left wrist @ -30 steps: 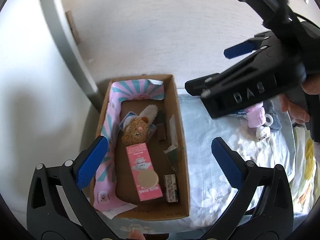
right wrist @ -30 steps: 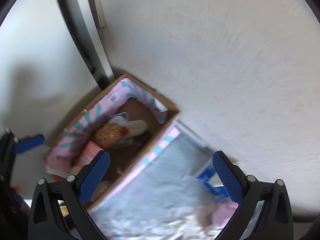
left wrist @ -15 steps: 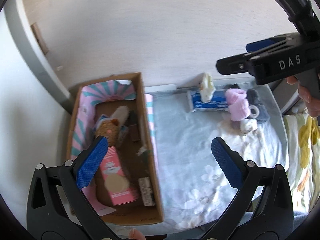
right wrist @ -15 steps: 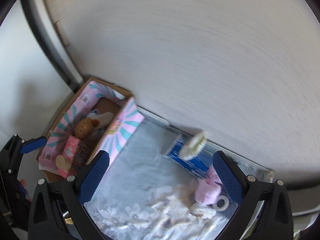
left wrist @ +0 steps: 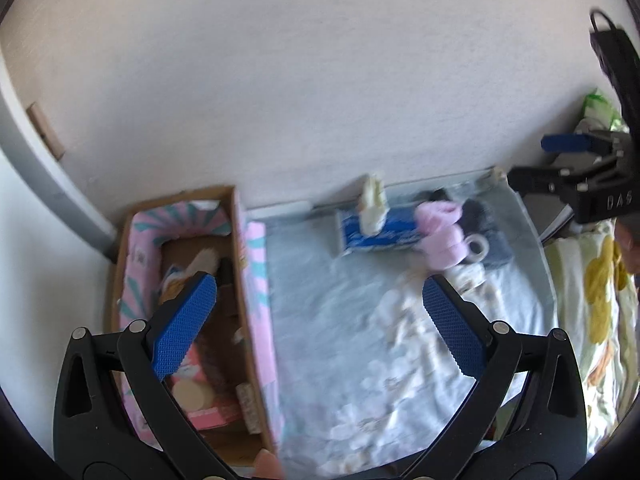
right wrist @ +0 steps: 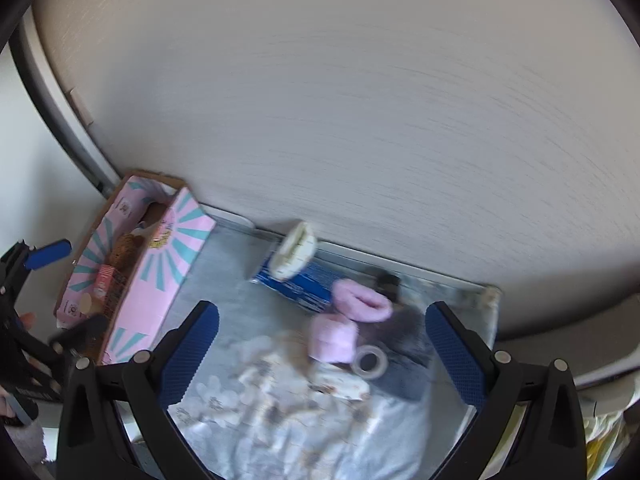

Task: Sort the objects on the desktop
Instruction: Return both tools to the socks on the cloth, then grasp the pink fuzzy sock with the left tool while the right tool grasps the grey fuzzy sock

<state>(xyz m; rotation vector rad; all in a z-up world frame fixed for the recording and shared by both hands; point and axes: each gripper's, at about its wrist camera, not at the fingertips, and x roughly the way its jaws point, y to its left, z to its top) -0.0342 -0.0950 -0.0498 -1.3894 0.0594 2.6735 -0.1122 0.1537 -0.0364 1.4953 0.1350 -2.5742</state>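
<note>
Both tools gaping, swung right from box toward pink socks

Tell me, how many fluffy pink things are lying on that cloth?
2. One pink fuzzy sock lies against the blue packet; the other pink fuzzy sock sits just in front, beside the tape roll. More may be hidden underneath.

A pale, faintly textured wall fills the upper half of both views. A dark grey frame curves down its left edge, beside a white surface. Daylight falls softly on a light blue floral cloth; a yellow-flowered fabric lies at the right.
</note>
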